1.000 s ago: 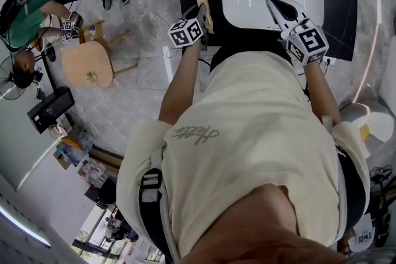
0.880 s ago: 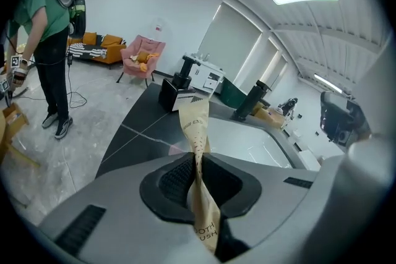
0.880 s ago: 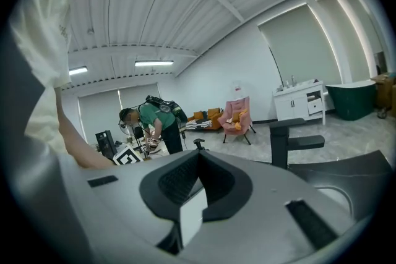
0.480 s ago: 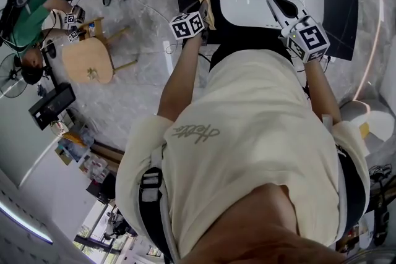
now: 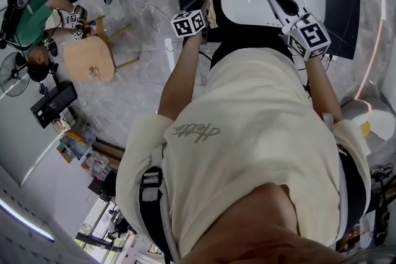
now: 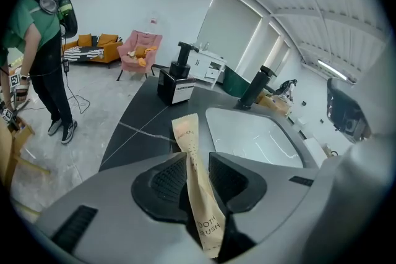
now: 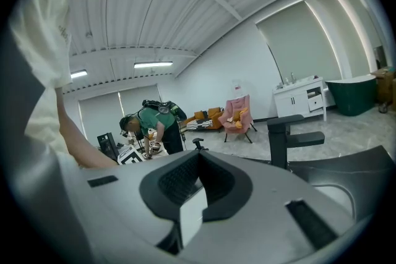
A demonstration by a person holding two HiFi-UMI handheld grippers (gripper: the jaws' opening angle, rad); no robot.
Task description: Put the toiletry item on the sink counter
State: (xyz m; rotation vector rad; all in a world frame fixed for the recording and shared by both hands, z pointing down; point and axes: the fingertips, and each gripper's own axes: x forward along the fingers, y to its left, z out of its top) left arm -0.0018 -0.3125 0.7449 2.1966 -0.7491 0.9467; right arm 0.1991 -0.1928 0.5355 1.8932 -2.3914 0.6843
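The left gripper (image 6: 198,161) tilts down over the black counter (image 6: 133,127). Its jaws have just spread, and the toothbrush packet (image 6: 197,195) stands between them. The right gripper (image 7: 198,157) hovers above the sink (image 6: 247,139), jaws pressed together.

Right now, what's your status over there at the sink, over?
Left gripper jaws just opened, toothbrush packet loose between them. Packet over dark counter, beside the basin; landing unconfirmed. Right gripper shut, empty. Nothing in the way.

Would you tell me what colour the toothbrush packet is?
Toothbrush packet: light tan, dark print; best in left gripper view.
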